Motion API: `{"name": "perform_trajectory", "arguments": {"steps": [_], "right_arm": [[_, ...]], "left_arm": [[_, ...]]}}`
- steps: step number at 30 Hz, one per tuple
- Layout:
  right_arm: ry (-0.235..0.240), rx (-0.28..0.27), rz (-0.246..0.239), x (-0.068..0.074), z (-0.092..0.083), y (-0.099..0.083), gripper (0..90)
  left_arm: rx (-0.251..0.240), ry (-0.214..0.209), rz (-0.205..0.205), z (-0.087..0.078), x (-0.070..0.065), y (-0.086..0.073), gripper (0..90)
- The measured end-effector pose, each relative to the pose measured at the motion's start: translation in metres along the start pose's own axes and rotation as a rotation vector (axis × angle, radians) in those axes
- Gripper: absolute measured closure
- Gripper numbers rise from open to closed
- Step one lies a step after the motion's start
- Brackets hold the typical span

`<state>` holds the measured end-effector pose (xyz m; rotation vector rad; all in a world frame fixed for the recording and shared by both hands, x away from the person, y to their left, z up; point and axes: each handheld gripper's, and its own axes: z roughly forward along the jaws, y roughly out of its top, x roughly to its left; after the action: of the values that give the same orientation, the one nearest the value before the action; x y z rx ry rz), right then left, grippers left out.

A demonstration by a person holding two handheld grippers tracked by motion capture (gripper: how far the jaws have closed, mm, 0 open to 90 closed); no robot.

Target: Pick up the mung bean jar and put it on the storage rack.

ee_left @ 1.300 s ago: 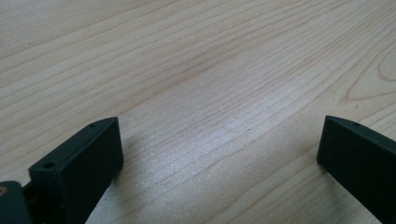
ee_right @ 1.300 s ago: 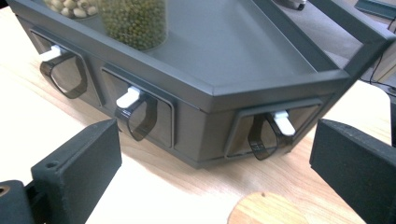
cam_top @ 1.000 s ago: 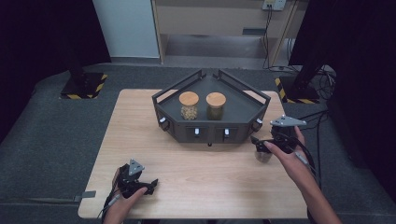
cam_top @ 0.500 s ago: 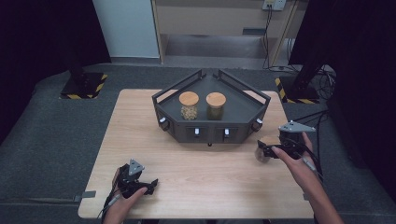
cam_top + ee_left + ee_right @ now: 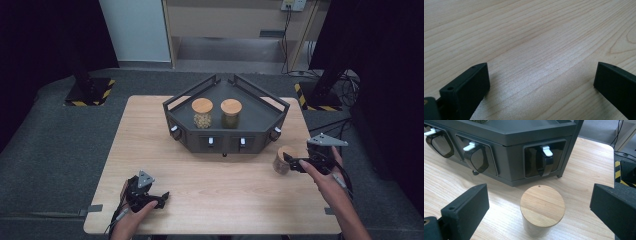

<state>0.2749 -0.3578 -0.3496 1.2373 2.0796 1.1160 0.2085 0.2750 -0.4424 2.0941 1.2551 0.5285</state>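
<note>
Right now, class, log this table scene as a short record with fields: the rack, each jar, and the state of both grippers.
rack: dark angled rack at the table's far middle
jars in rack: two, wooden lids, side by side
loose jar: wooden-lidded jar on the table by the rack's right corner
right gripper: open, jaws either side of the loose jar, not touching it
left gripper: open over bare wood, near left

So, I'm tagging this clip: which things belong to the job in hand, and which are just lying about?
In the job:
- right gripper, open around the jar
- wooden-lidded jar on the table
- dark rack

Lying about:
- two jars already in the rack
- left gripper, open, idle over bare table
</note>
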Motion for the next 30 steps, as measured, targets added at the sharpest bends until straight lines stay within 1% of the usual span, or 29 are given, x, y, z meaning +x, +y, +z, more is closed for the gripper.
{"name": "perform_trajectory", "arguments": {"steps": [6,15,30], "right_arm": [[-0.001,-0.002,0.006,-0.002,-0.003,-0.006,2.2],[-0.007,-0.005,0.019,-0.004,-0.001,-0.017,2.3],[-0.005,-0.003,0.032,-0.005,0.004,-0.024,2.3]], "left_arm": [[0.0,0.0,0.0,0.0,0.0,0.0,0.0],[0.0,0.0,0.0,0.0,0.0,0.0,0.0],[0.0,0.0,0.0,0.0,0.0,0.0,0.0]]}}
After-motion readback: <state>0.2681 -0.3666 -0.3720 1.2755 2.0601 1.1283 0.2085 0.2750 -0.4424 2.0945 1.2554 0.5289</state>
